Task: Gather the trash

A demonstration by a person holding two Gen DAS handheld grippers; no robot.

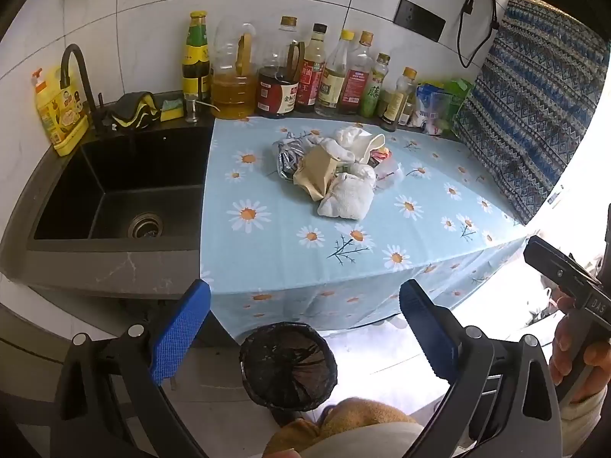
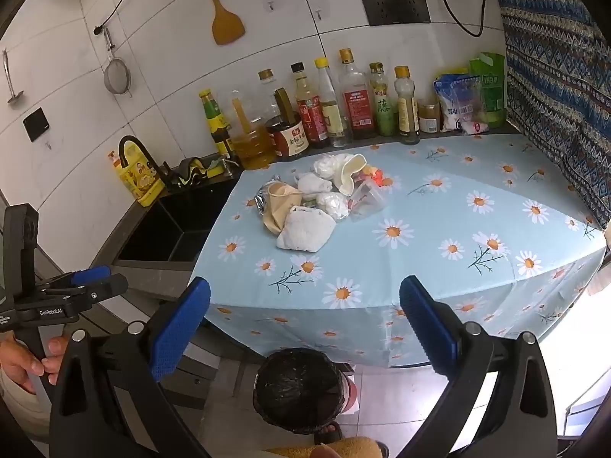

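Pale blue cloth printed with white daisies (image 1: 290, 252) covers the bench (image 1: 114, 267) and hangs over its front edge. To the left of the cloth a black sink (image 1: 126, 187) is sunk into the grey stone top, with a black tap (image 1: 76, 72) and a yellow detergent bottle (image 1: 61, 110) behind it. A patterned blue textile (image 1: 534, 114) hangs at the right end. Along the white tiled wall stands a row of oil and sauce bottles (image 1: 305, 72), with packets of food (image 1: 439, 103) at its right end.

The trash pile (image 1: 336, 168) lies on the cloth near the middle of the bench, in front of the bottles: a crumpled white paper towel (image 1: 349, 194) nearest the front edge, a flattened tan paper cup (image 1: 317, 170) touching its left side, crumpled foil (image 1: 286, 156) further left, a white cup on its side (image 2: 351, 177) and clear plastic wrapping (image 2: 366, 200) to the right.

On the floor just below the front edge stands a small bin lined with a black bag (image 1: 288, 366).

The left tongs (image 1: 305, 328) are held above the bin, their blue-padded fingers (image 1: 179, 332) spread wide apart with nothing between them. The right tongs (image 2: 305, 328) are likewise wide apart and carry nothing, well short of the pile. A hand (image 2: 26, 362) grips the left handle.
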